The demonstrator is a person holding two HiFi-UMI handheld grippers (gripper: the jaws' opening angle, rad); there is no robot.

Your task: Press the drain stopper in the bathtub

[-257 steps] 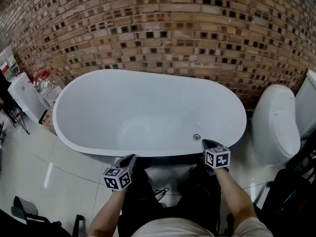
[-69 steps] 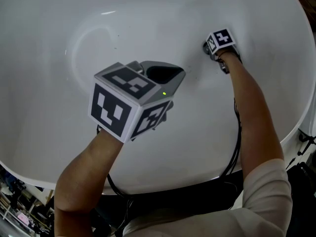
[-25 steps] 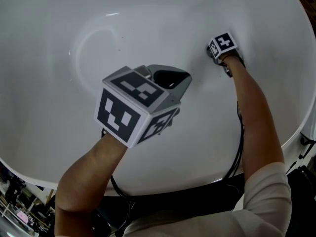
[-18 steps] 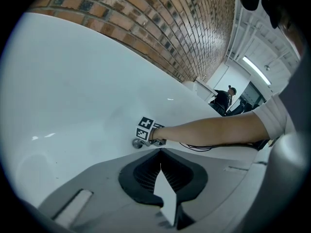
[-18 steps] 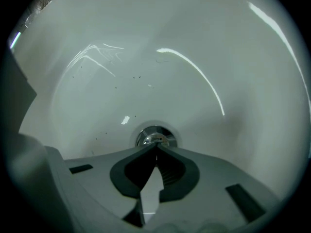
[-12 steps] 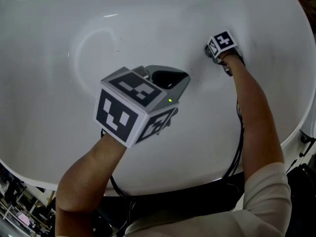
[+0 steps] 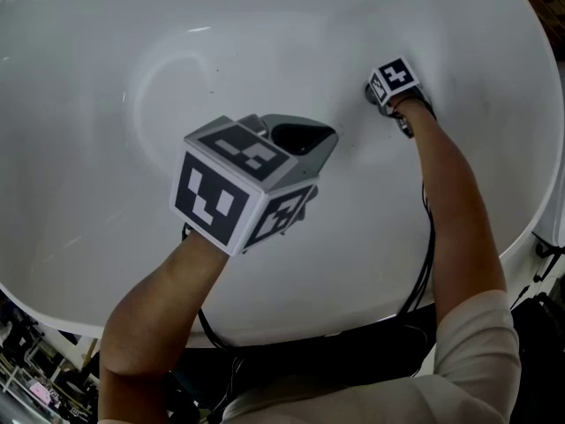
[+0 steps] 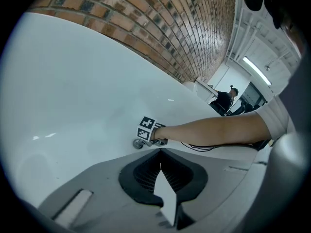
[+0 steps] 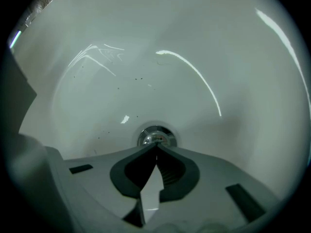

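**Q:** State of the right unit?

**A:** My right gripper (image 9: pixel 156 148) has its jaws pressed together tip to tip, with nothing clamped between them. The drain stopper (image 9: pixel 156 137), a round chrome disc, sits directly ahead of the tips. Its near edge meets the point where the two jaws join. I cannot confirm from either view whether the tips bear on the metal.

**Q:** Surroundings of that unit?

**A:** The white bathtub (image 9: pixel 204 57) curves up ahead of the jaws and to both sides. A few dark specks lie on its floor beyond the stopper, to the left.

**Q:** State of the left unit?

**A:** My left gripper (image 8: pixel 160 152) is likewise closed and empty, its jaws meeting at one seam. It is held above the tub floor, well apart from the stopper. Ahead of its tips I see the right gripper with its marker cube and my right forearm (image 8: pixel 209 129) running off to the right.

**Q:** Anything else beyond the left jaws?

**A:** A brick wall (image 8: pixel 160 28) rises past the far tub rim, and a person (image 8: pixel 225 99) stands well beyond it, up and to the right. From the head view, a black cable (image 7: pixel 425 263) runs alongside my right forearm, back from the right gripper.
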